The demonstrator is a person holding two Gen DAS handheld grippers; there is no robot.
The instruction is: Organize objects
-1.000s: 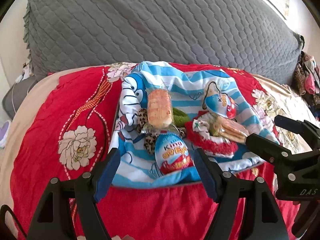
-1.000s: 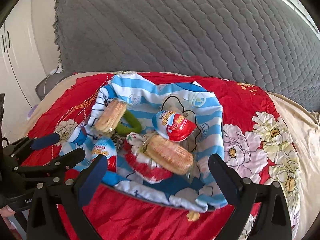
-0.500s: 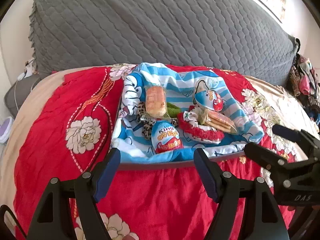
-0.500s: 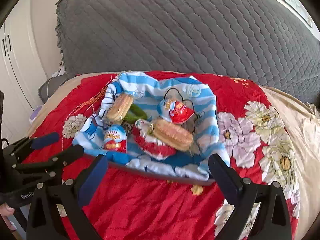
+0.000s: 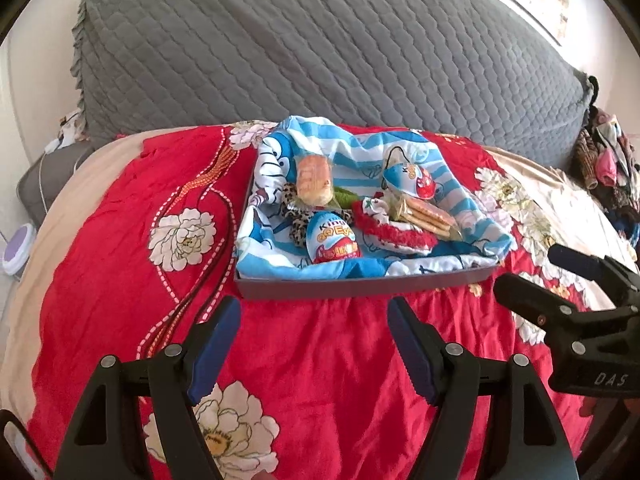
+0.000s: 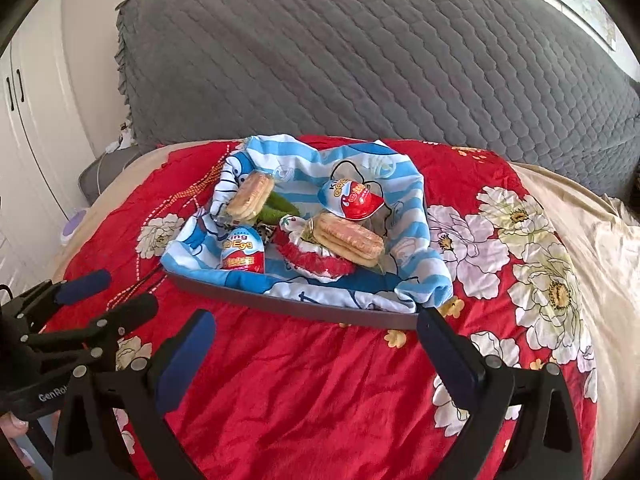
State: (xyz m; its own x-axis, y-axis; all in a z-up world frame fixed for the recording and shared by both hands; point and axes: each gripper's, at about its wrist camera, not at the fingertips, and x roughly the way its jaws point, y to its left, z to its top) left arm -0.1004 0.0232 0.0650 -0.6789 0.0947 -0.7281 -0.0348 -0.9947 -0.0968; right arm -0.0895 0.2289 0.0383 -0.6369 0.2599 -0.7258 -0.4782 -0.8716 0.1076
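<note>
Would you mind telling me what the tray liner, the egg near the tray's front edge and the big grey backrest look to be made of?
Tray liner: soft printed cloth, matte; it folds and bunches over the rim.
Egg: probably glossy foil or plastic wrap, with shiny printed lettering.
Grey backrest: quilted fabric, matte, with stitched scale pattern and frilled edge.

A bed is wearing a red floral bedspread. A dark tray is sitting on the spread, and a grey quilted cushion is leaning behind it.
</note>
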